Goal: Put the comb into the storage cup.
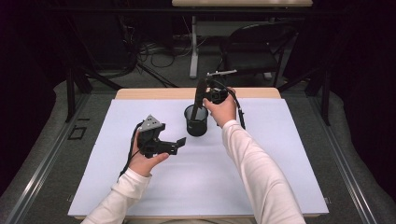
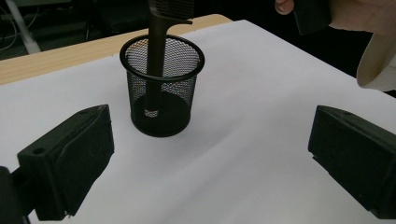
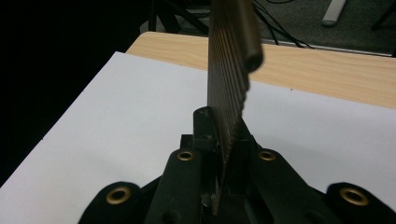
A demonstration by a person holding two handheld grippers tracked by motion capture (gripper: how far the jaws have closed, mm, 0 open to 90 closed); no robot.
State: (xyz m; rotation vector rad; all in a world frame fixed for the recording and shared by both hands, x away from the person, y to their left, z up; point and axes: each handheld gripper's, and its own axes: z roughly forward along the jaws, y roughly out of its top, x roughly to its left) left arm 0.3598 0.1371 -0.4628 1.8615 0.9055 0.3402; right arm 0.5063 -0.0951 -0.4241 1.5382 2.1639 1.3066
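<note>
- Nearest the high camera, white sleeves lead up to both hands over the white sheet (image 1: 261, 154) on the wooden table (image 1: 154, 93).
- Left gripper (image 1: 180, 143) hovers just beside the black wire-mesh cup (image 2: 161, 86), jaws spread wide and empty.
- Right gripper (image 3: 219, 140) has its jaws clamped on the dark brown fine-toothed comb (image 3: 231, 60).
- Comb stands nearly upright, its handle reaching down inside the cup.

wooden table (image 1: 140, 93), white sheet (image 1: 261, 154) covering most of its top, black mesh cup (image 1: 196, 120) standing upright on the sheet
</note>
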